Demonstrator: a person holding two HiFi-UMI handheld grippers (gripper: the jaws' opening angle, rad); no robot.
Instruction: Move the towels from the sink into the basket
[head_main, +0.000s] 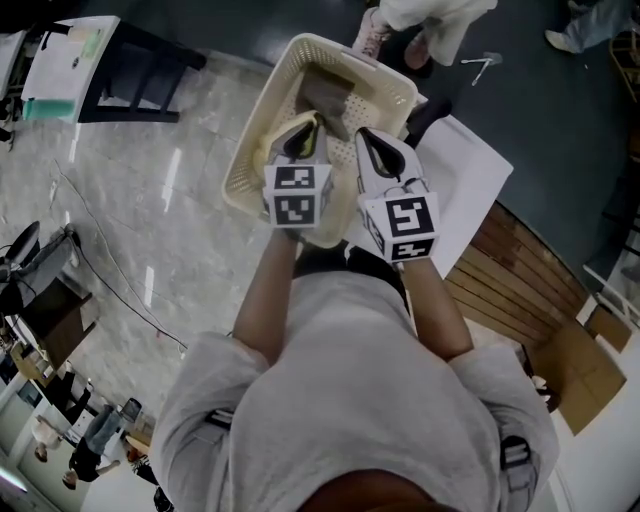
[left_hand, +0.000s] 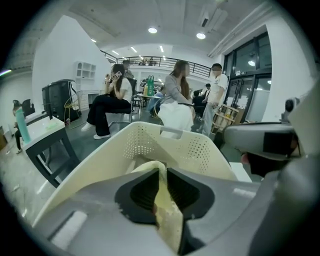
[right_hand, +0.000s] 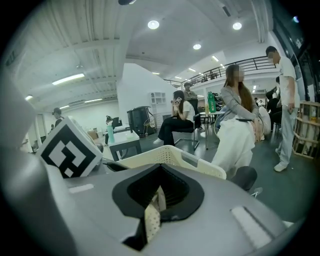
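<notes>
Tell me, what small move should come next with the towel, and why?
Probably open both jaws and let go. The left gripper and the right gripper each pinch the pale yellow towel, and both hang over the cream basket, so the towel should drop inside.

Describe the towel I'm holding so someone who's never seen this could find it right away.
Find the cream perforated basket in front of the person. Just over its near end, the left gripper and right gripper both pinch one pale yellow towel. The grey-brown towel lying in the basket is darker and held by neither gripper.
</notes>
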